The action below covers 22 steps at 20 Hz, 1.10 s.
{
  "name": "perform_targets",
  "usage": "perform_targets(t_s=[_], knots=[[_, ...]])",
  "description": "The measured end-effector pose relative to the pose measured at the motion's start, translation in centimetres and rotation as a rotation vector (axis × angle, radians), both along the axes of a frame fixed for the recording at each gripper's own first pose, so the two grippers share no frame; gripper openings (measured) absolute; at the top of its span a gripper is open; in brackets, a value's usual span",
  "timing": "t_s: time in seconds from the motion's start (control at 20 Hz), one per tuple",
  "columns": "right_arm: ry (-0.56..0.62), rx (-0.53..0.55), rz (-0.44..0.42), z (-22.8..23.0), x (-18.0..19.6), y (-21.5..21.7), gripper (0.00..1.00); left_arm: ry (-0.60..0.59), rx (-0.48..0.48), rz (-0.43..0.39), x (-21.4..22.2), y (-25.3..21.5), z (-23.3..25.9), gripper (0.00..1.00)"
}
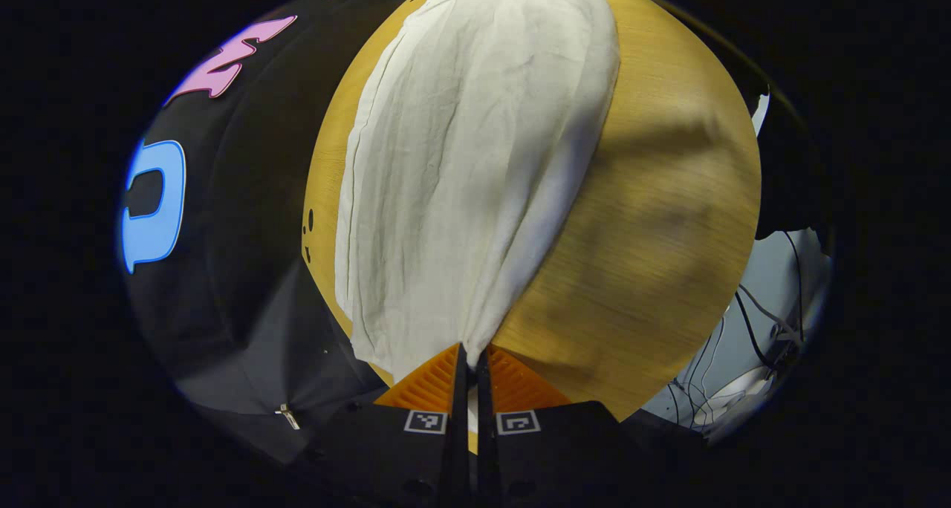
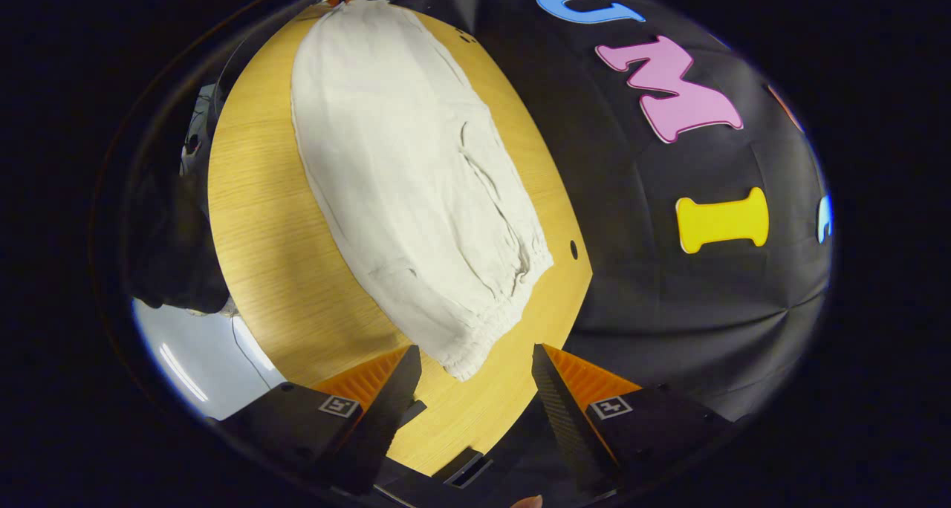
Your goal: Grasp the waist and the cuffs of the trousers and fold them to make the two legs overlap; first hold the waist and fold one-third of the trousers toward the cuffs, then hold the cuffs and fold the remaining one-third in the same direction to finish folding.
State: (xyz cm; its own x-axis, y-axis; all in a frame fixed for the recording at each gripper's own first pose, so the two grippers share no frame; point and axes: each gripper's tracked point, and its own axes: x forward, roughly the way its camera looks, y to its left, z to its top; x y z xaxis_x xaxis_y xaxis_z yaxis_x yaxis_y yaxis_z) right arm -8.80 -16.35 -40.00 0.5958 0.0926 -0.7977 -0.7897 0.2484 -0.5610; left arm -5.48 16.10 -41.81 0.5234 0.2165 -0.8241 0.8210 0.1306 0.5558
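My left gripper [image 1: 470, 356]: fingers pinched tight on near end of cream trousers [image 1: 475, 159], fabric gathered to a point. Right gripper [image 2: 475, 363]: wide apart, holding nothing, elasticated end just ahead. Trousers lie lengthwise on wooden table [image 2: 260, 226], nearer its wall-side edge. No legible labels; square markers on fingers.

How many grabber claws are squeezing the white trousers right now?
1. The left gripper is shut on the trousers at their near end. The right gripper hangs open over the wooden table, at the gathered waist, not touching.
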Motion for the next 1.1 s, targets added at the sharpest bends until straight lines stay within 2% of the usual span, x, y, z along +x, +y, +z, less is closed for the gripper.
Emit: perform_targets(t_s=[0.25,0.4,0.55,0.65,0.75,0.85,0.9,0.95,1.1], knots=[[-0.014,-0.049,0.076,-2.1,2.2,0.4,0.92,-0.001,0.006,-0.003,0.1,0.0,0.0,0.11],[0.042,-0.067,0.089,-4.2,3.6,1.4,0.92,0.001,0.007,0.003,0.2,0.0,0.0,0.1],[0.074,-0.084,0.127,-3.5,3.2,2.7,0.86,0.009,0.008,-0.003,0.4,0.0,-0.1,0.11],[0.085,-0.048,0.141,-2.4,2.3,3.5,0.9,0.004,0.007,-0.016,0.6,0.1,0.0,0.11],[0.115,-0.037,0.165,-2.0,0.9,3.8,0.89,-0.001,0.004,-0.024,0.7,0.1,-0.1,0.11],[0.152,-0.089,0.203,-3.5,-0.1,3.1,0.89,-0.003,0.003,-0.028,1.0,0.3,-0.1,0.11],[0.129,-0.124,0.228,-3.8,0.5,2.8,0.89,-0.002,0.003,-0.029,1.0,0.4,-0.1,0.11],[0.101,-0.14,0.245,-4.0,1.2,3.0,0.83,-0.001,0.003,-0.029,1.0,0.4,0.0,0.11],[0.058,-0.154,0.197,-4.6,3.4,2.5,0.84,-0.005,0.004,-0.037,1.0,0.3,0.0,0.11]])
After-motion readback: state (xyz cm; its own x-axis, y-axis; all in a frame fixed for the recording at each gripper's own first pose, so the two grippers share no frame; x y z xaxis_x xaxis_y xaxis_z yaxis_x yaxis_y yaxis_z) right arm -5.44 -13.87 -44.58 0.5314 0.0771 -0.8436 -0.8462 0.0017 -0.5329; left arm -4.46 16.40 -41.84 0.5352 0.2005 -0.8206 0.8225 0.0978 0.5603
